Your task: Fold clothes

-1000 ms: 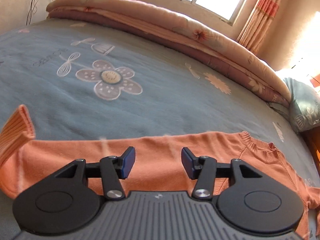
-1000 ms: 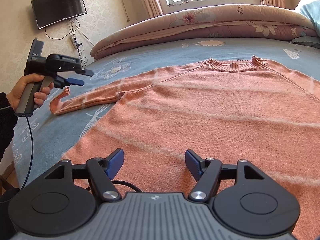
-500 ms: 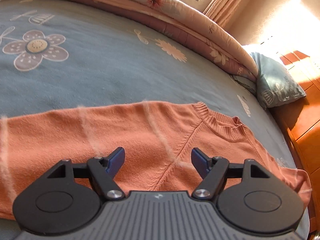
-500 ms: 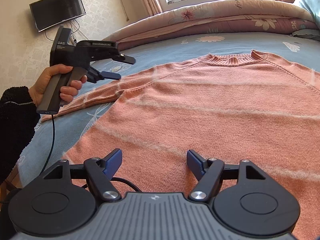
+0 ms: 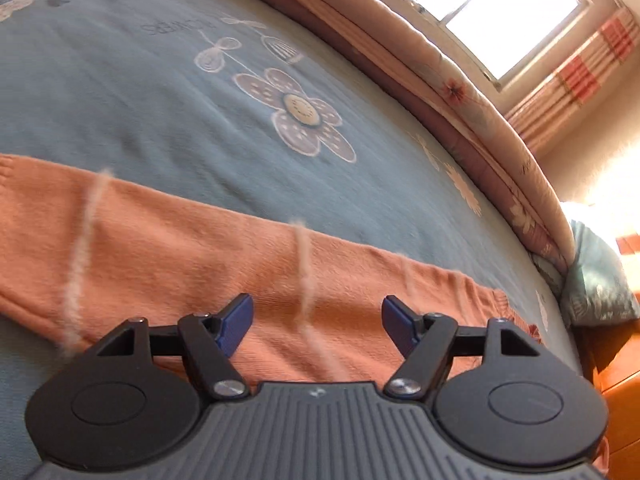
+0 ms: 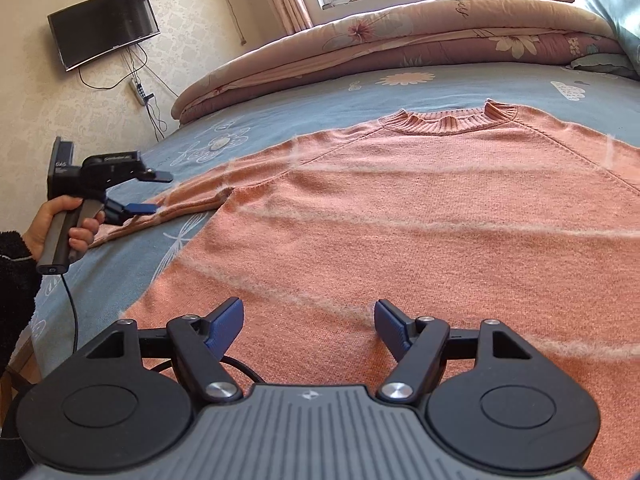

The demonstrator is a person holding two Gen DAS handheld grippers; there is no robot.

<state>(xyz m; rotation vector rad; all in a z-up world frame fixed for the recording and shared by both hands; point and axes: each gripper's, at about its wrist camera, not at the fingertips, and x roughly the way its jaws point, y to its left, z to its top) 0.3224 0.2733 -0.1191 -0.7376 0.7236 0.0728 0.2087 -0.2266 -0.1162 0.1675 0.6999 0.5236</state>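
Two grippers, both with jaws apart and nothing between them. My left gripper hangs just over the sweater's sleeve, which runs as a long band across the left wrist frame from the left edge to the lower right; the sleeve's long axis lies crosswise to my fingers, so a straight close would pinch across its width. Its jaws have just been opening, and only flat knit shows in the gap, untouched by the pads as far as I can tell. In the right wrist frame that same left gripper sits at the left edge, tips right at the sleeve, held by my hand. My right gripper stands wide over the hem at lower centre, not pinching it.

Left is clearly the nearer one to the sleeve; I judge folding that sleeve in over the body is the step at hand.

Sweater: orange knit with thin pale fuzzy stripes and a ribbed collar at the upper right of the right wrist frame, spread flat on the blue flowered bed.
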